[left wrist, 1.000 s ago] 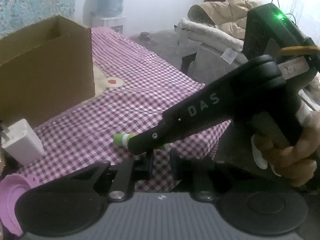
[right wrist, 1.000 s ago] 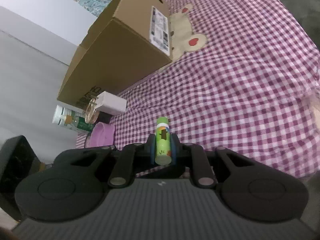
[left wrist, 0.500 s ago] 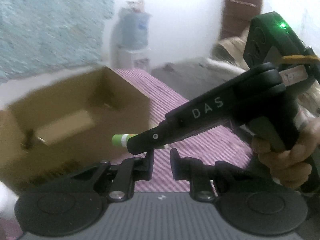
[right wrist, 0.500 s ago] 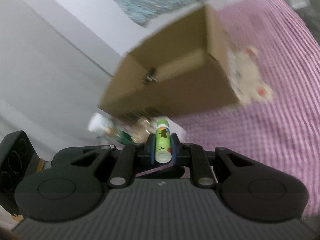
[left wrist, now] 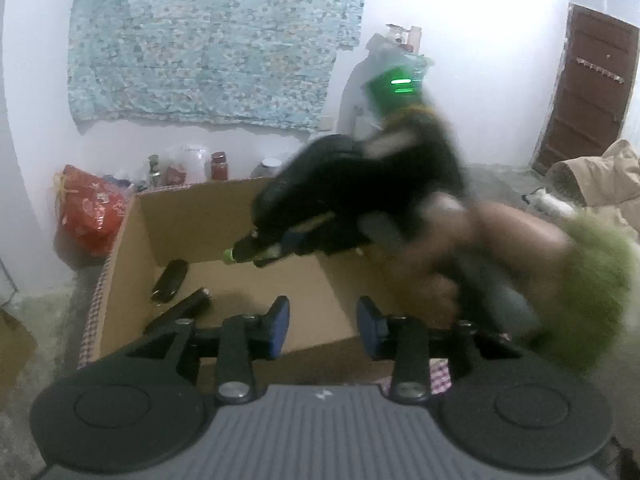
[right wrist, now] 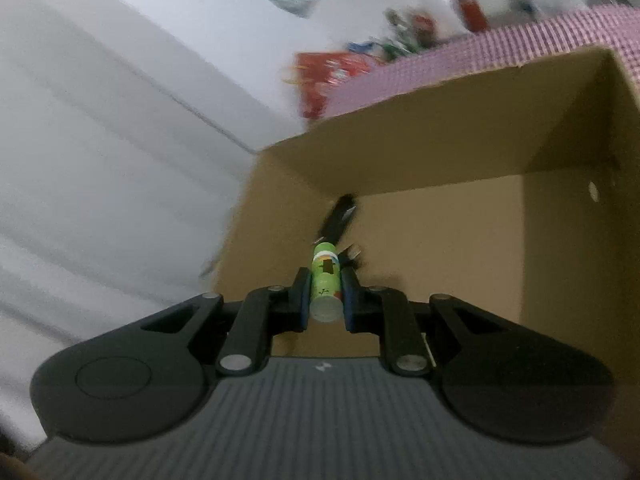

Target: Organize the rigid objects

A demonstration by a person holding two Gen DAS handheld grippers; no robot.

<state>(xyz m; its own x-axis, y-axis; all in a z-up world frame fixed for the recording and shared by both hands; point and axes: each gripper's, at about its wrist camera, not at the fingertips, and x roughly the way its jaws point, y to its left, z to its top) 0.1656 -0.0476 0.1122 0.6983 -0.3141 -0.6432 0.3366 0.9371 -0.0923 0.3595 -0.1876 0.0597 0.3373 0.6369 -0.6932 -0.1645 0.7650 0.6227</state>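
I see the cardboard box (left wrist: 120, 264) open at the top, its mouth free to pass through. Two dark objects (left wrist: 170, 281) lie on the floor at its left side; the rest of the floor is bare. My right gripper (left wrist: 256, 254) hangs over that opening.

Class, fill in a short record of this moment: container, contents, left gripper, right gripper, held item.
container: open cardboard box on checked cloth
contents: two dark items on the box floor
left gripper: jaws opening, nothing between them
right gripper: shut on the green tube, above the box
held item: green tube, cap pointing forward
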